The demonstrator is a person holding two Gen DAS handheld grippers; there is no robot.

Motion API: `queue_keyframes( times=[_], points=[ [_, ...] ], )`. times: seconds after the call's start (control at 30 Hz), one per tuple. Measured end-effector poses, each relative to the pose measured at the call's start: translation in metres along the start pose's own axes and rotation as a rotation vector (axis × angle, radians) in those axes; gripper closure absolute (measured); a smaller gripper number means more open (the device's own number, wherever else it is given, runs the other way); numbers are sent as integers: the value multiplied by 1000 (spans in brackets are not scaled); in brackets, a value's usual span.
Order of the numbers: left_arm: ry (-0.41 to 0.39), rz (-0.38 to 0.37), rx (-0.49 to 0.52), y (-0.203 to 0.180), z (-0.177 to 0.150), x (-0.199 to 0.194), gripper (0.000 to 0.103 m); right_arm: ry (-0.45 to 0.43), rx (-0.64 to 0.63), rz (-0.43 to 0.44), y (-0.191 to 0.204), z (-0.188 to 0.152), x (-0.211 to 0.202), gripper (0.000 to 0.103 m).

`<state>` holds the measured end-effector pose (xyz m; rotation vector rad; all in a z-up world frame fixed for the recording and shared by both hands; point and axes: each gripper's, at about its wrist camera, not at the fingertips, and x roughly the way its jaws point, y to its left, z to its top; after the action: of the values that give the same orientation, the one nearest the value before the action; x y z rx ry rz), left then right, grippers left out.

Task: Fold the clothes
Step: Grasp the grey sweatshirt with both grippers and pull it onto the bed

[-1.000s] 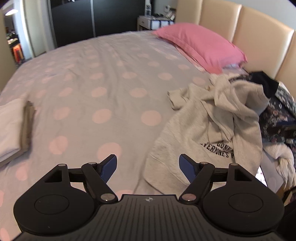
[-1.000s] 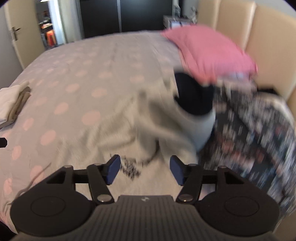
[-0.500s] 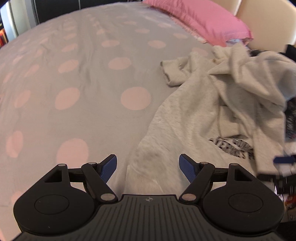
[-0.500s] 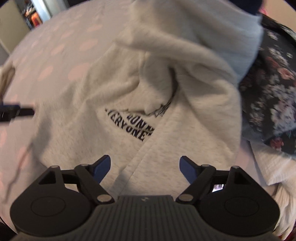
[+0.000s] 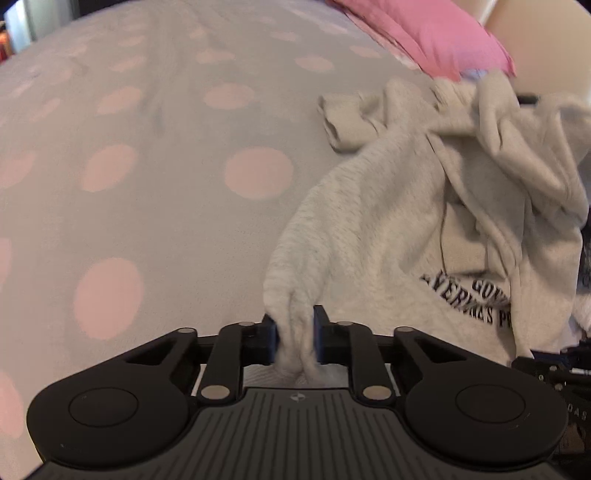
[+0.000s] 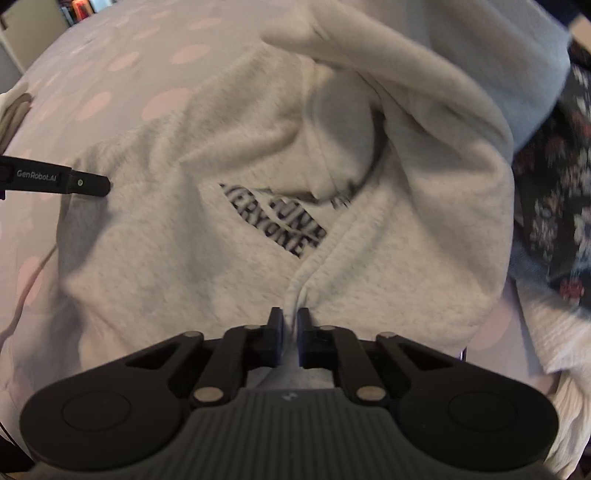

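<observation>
Over on the left, the polka-dot bed (image 5: 155,206) is lying bare of clothes across most of its spread, leaving flat room for a garment to go down on. The left tongs (image 5: 294,338) are pinching a bunched edge of the grey sweatshirt (image 5: 388,236), the blue pads squeezing a thick gather of fleece near the bed's near edge; that looks like the hem, though the crumple is hiding which part exactly. Moving right, the sweatshirt is sitting in a heap toward the bed's right side, its dark lettering half buried under a fold, a sleeve trailing up toward the pink pillow (image 5: 424,33) by the headboard. The right tongs (image 6: 290,338) are nipped nearly together on a ridge of the same sweatshirt (image 6: 207,236), just beneath the lettering. Two grips set apart on one garment are reading as a hold meant for lifting and spreading it. At the far right, a dark floral garment (image 6: 554,177) is lying beside it, crumpled.
</observation>
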<state>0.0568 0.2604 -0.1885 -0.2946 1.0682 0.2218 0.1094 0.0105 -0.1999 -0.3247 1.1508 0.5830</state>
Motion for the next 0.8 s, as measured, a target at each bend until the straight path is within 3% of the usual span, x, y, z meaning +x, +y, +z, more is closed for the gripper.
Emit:
queue_keyframes(
  times=[0.2,0.27,0.3,0.37,0.6,0.67,0.73,0.8],
  points=[
    [-148,24,-54,28,-3,-74,92,-132,32,97,10,7,-37,96],
    [-210,67,-61,40,-5,-106,96,-170,32,144,19,10,-54,97],
    [-243,106,-69,49,-7,-124,102,-189,22,168,26,12,-63,97],
    [-319,209,-72,67,-9,-161,103,-221,0,215,44,19,-81,97],
    [-364,237,-155,111,-38,-233,103,-360,-159,416,141,51,-155,97],
    [-377,245,-178,124,-47,-254,101,-393,-217,463,171,53,-177,97],
    [-390,252,-202,136,-55,-274,82,-405,-254,521,191,49,-197,97],
    [-402,260,-225,149,-64,-295,77,-419,-287,561,207,43,-216,97]
  ],
)
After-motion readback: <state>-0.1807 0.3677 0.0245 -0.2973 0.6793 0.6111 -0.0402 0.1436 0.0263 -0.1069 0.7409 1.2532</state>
